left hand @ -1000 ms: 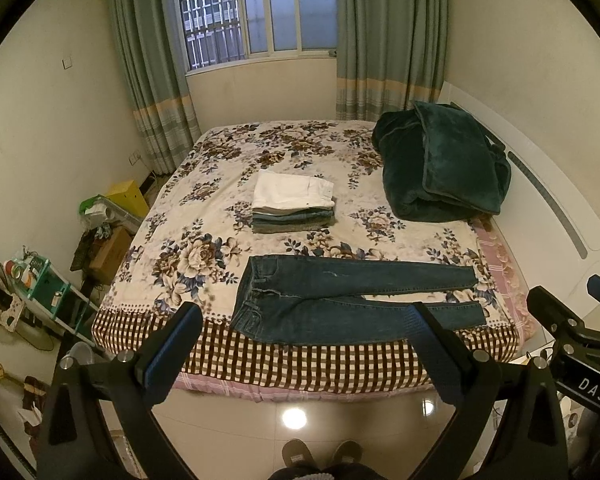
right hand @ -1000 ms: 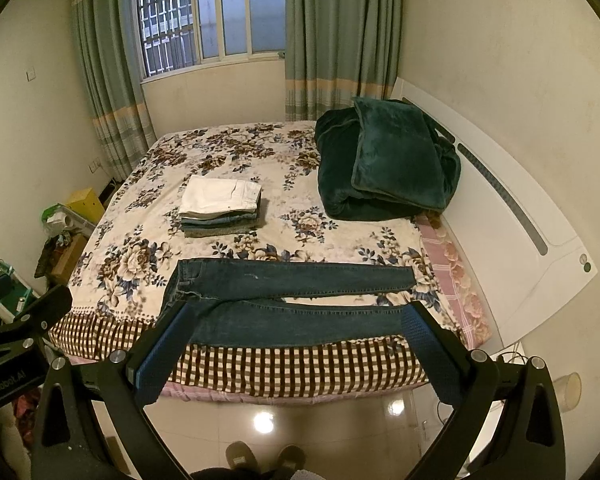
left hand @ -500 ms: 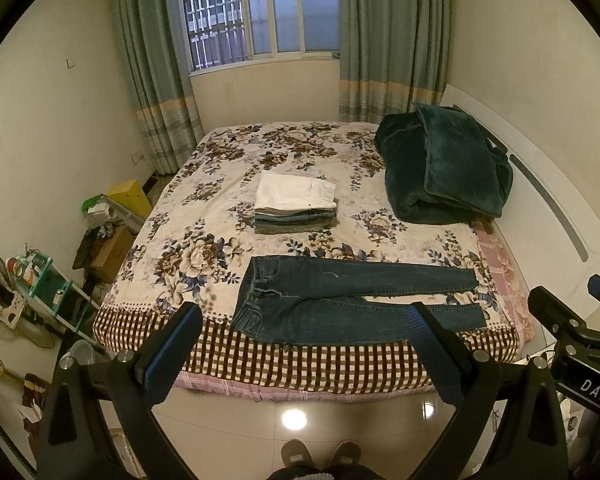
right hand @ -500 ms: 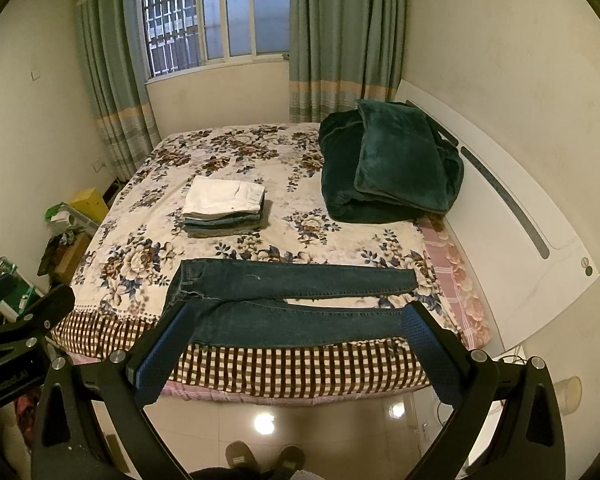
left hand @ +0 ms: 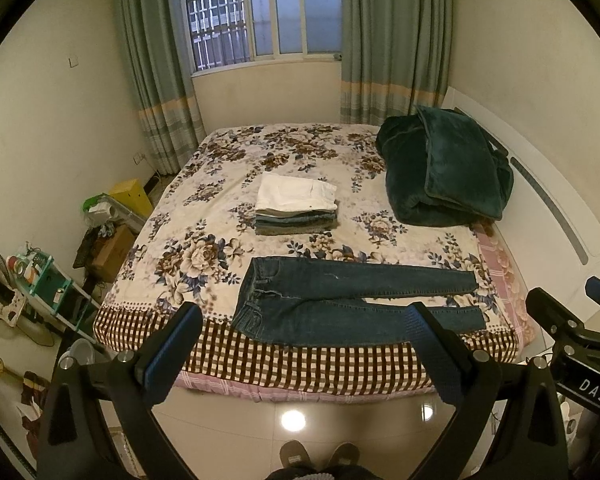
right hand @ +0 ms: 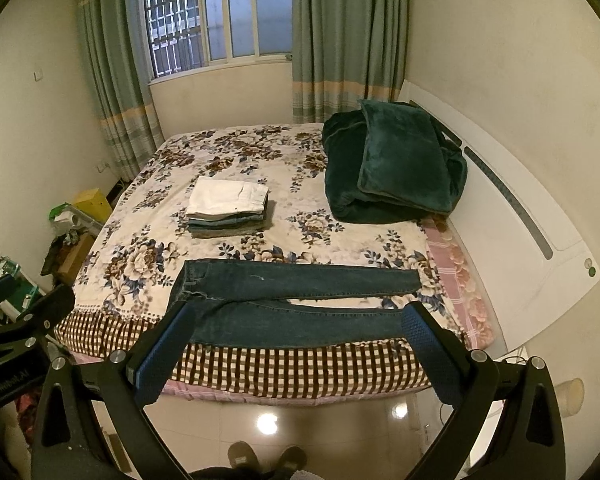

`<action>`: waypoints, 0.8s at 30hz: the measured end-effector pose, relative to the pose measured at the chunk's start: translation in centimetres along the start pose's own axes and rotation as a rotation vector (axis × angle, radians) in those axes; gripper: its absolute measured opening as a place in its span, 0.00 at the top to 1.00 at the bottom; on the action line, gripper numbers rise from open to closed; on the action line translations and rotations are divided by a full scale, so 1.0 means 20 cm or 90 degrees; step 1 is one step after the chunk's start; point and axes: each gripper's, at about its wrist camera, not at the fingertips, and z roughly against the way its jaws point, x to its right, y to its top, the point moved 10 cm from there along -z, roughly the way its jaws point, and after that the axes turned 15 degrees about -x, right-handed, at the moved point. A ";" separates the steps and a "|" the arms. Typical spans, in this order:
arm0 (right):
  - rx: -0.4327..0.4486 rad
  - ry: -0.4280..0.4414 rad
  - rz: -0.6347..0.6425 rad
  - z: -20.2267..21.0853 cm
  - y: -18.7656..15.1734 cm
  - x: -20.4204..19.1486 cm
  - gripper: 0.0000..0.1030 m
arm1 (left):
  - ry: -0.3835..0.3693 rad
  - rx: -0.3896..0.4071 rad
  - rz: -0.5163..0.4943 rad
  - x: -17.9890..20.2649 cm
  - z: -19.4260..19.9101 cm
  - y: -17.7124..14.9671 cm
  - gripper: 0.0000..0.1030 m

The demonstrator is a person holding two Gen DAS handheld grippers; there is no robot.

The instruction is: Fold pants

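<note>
My left gripper (left hand: 304, 332) & right gripper (right hand: 296, 330) both hang over the floor w/ jaws spread wide, nothing held, short of the bed (left hand: 340, 364). Jeans (left hand: 352, 304) lie flat along the near edge, waistband left, legs right. Beyond: folded stack (left hand: 296, 210) mid-bed, green blanket (left hand: 448, 168) far right.

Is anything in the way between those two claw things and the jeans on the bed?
Nothing visible. The jeans lie flat along the bed's near edge, with only open air between them and the left gripper and right gripper, both open.
</note>
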 end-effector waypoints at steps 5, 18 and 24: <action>0.001 0.000 0.000 -0.01 -0.01 -0.01 0.00 | 0.001 0.000 0.003 0.00 0.02 0.01 0.00; -0.012 0.011 -0.003 -0.18 -0.01 0.08 0.00 | 0.008 0.001 0.018 -0.04 0.01 0.01 0.00; -0.021 -0.009 -0.040 -0.45 0.13 0.25 0.00 | 0.058 0.008 0.059 -0.09 -0.22 0.18 0.00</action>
